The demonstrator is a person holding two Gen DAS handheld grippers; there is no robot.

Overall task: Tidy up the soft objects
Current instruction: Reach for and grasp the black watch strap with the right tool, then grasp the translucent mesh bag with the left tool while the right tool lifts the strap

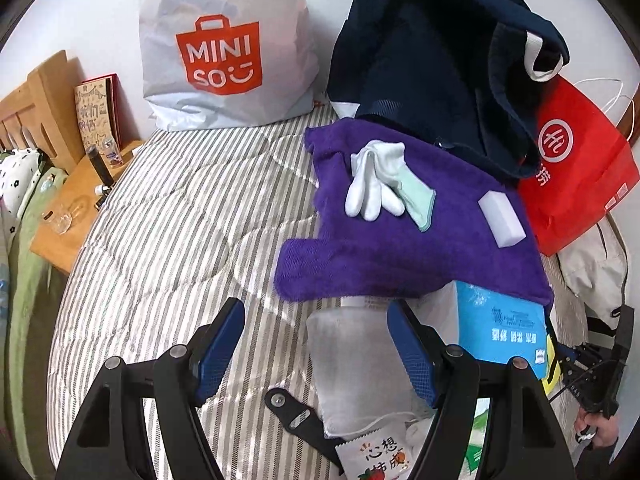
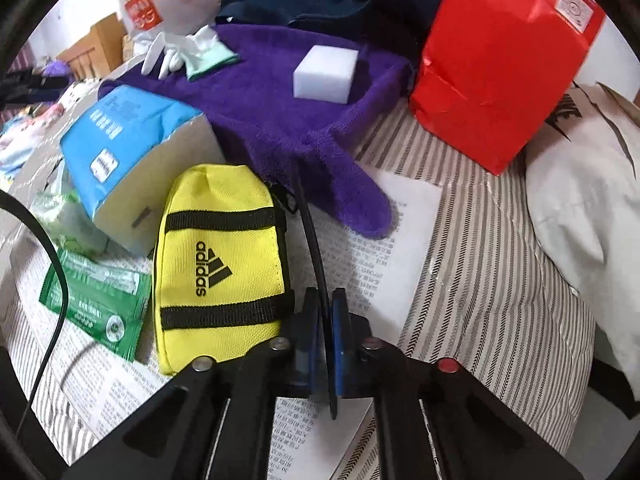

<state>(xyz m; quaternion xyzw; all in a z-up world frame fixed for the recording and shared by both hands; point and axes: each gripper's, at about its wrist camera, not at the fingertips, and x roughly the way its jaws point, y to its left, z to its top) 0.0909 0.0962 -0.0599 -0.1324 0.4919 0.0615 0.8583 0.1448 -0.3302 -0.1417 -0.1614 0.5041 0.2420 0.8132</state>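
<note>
A striped quilt [image 1: 172,216] covers the bed and carries a crowd of belongings: a white Miniso bag [image 1: 224,48] and a navy backpack [image 1: 432,60] against the wall, a red paper bag [image 2: 500,60], a purple towel [image 1: 400,232], printed sheets [image 2: 360,256] and a yellow pouch [image 2: 220,264] resting on them.

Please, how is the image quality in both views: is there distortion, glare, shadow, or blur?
Left wrist view: strong fisheye bending with dark corners; the striped bedding is sharp and evenly lit. Right wrist view: the same bending; glare whitens the red bag, a cable casts a soft shadow on the printed paper, and the far left edge is blurry.
</note>
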